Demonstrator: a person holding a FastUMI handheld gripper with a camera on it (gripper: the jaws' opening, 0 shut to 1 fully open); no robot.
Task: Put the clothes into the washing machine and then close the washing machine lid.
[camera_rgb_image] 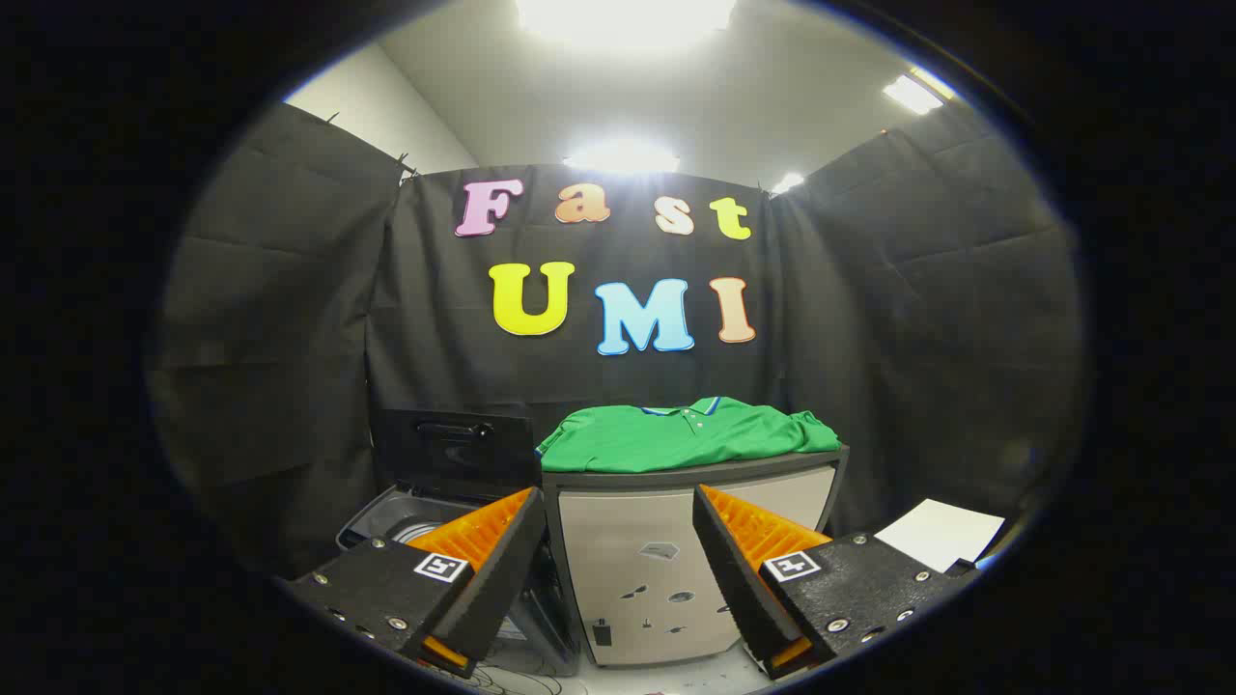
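Observation:
A green polo shirt [688, 436] lies folded on top of a pale cabinet [637, 560], beyond and above my fingers. To the cabinet's left stands the washing machine [386, 516], its dark lid [454, 452] raised upright and its drum opening showing below. My gripper [618, 507] is open, well short of the shirt, with nothing between its fingers; the cabinet's front shows through the gap.
A white sheet of paper [941, 533] lies low at the right, past the right finger. Black cloth walls close in the booth on three sides. Some cables lie on the floor in front of the cabinet.

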